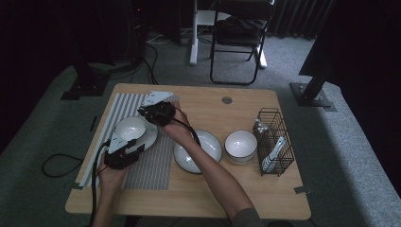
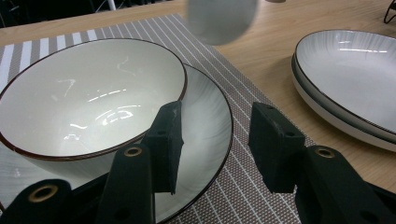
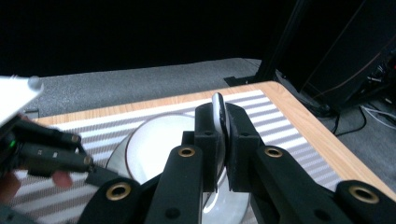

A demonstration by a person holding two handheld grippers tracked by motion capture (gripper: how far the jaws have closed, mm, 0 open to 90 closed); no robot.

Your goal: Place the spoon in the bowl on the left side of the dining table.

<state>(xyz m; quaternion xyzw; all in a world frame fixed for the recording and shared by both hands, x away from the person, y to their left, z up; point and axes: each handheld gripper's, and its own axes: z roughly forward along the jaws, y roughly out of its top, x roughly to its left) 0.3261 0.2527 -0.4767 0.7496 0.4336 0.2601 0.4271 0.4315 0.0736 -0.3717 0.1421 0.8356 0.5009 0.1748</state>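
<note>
A white bowl [image 1: 131,128] with a dark rim sits on a white plate [image 1: 151,137] on the striped placemat [image 1: 153,165]. My left gripper [image 1: 126,150] is at the plate's near edge. Its jaws are open over the plate's rim [image 2: 212,140], just right of the bowl [image 2: 88,93], with nothing between them. My right gripper [image 1: 150,113] hovers behind the bowl, shut on a white spoon [image 3: 218,112] held upright between its pads. The spoon's rounded end [image 2: 219,18] hangs blurred above the placemat in the left gripper view.
A stack of two white plates [image 1: 203,146] lies at the table's middle, with another white bowl [image 1: 240,145] to its right. A black wire rack [image 1: 275,141] holding white spoons stands at the right. A chair [image 1: 236,38] is beyond the table.
</note>
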